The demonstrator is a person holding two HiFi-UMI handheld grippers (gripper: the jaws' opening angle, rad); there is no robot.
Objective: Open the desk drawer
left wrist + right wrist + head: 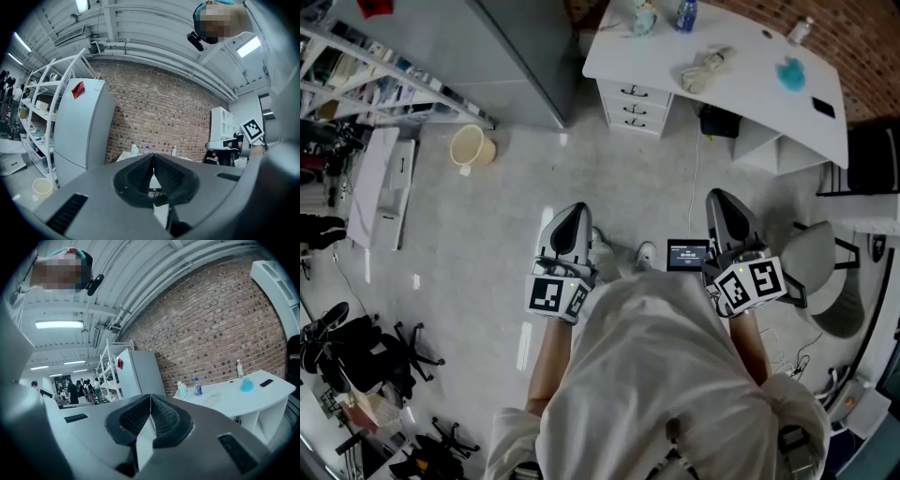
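Note:
In the head view a white desk (741,89) stands ahead at the upper right. A white drawer unit (635,106) with three shut drawers and dark handles sits under the desk's left end. My left gripper (572,214) and right gripper (721,200) are held out side by side over the grey floor, well short of the desk. Both are shut with nothing between the pads. The left gripper view shows the jaws (153,157) pressed together, with the desk (125,156) small behind them. The right gripper view shows its jaws (150,397) closed, the desk (243,397) off to the right.
A grey fridge (520,56) stands left of the desk, a cream bucket (472,145) on the floor beside it. A cloth (705,67), a bottle (685,14), a blue thing (789,73) and a phone (823,107) lie on the desktop. A grey chair (820,272) is at the right.

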